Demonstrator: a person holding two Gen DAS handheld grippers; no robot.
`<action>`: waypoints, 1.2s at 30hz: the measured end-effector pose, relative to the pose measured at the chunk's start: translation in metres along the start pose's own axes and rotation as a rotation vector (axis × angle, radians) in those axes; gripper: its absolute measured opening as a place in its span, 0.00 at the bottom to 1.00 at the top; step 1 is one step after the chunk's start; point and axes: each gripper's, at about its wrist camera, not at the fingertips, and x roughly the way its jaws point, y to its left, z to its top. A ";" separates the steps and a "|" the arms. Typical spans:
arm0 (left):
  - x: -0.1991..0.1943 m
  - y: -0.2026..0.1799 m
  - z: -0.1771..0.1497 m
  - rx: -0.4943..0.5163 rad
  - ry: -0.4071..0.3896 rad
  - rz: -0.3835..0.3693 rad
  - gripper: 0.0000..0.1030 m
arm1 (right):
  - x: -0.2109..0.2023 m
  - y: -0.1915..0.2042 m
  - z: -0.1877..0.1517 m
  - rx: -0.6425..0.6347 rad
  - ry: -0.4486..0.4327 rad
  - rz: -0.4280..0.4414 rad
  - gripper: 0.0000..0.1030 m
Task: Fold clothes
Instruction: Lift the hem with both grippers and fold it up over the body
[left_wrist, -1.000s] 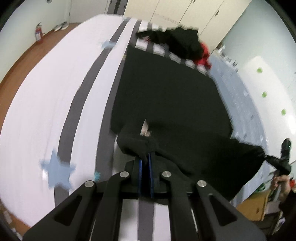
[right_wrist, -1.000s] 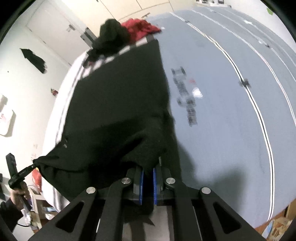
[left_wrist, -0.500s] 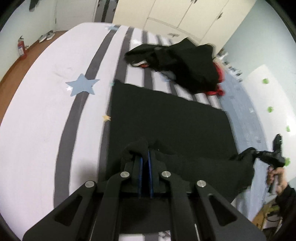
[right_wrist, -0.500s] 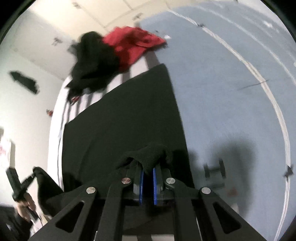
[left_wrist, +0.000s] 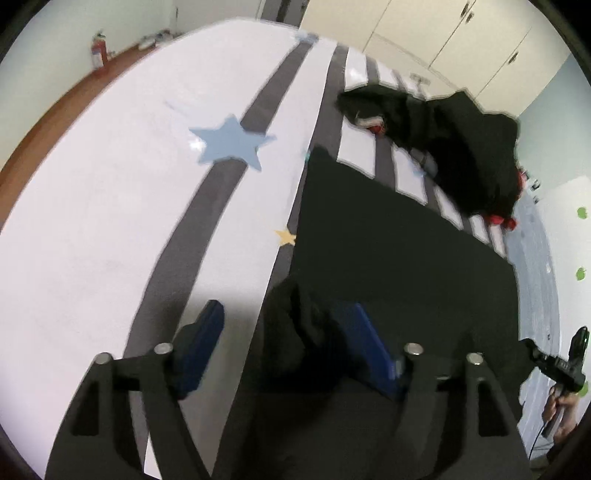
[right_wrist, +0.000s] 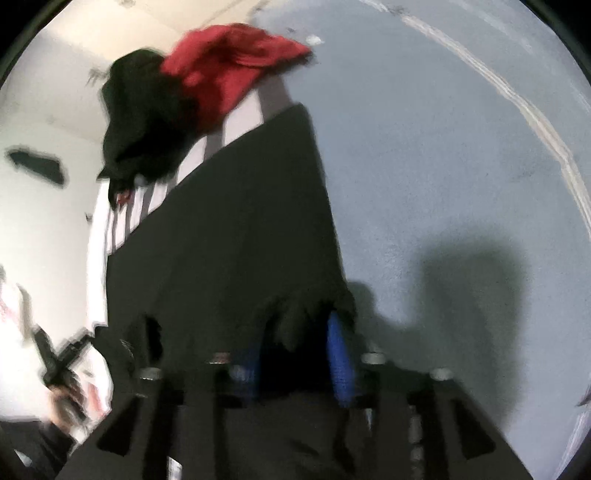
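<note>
A black garment (left_wrist: 399, 251) lies spread flat on the bed, with its near edge folded over. My left gripper (left_wrist: 284, 332) is open, its blue pads wide apart, and the garment's bunched near-left corner (left_wrist: 295, 325) rests between them. In the right wrist view the same garment (right_wrist: 240, 229) fills the middle. My right gripper (right_wrist: 295, 343) is open, with the near-right corner (right_wrist: 306, 314) lying loose between its blue pads. The right gripper also shows in the left wrist view (left_wrist: 565, 365) at the far right.
A heap of black clothes (left_wrist: 461, 136) and a red garment (right_wrist: 232, 62) lies at the far end of the bed. The bed cover is white with grey stripes and a blue star (left_wrist: 229, 144) on the left, pale blue (right_wrist: 443, 166) on the right.
Both grippers carried the garment's near edge forward and down over its far part, then opened. The corners have dropped out of the pads onto the bed.
</note>
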 end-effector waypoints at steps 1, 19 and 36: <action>-0.007 -0.003 -0.005 0.024 -0.010 0.003 0.69 | -0.009 0.008 -0.008 -0.051 -0.016 -0.025 0.51; 0.060 -0.060 -0.070 0.021 0.186 -0.199 0.69 | 0.051 0.086 -0.087 -0.083 0.117 0.199 0.51; 0.083 -0.091 0.005 0.157 0.100 -0.277 0.04 | 0.049 0.081 0.017 0.080 -0.066 0.332 0.03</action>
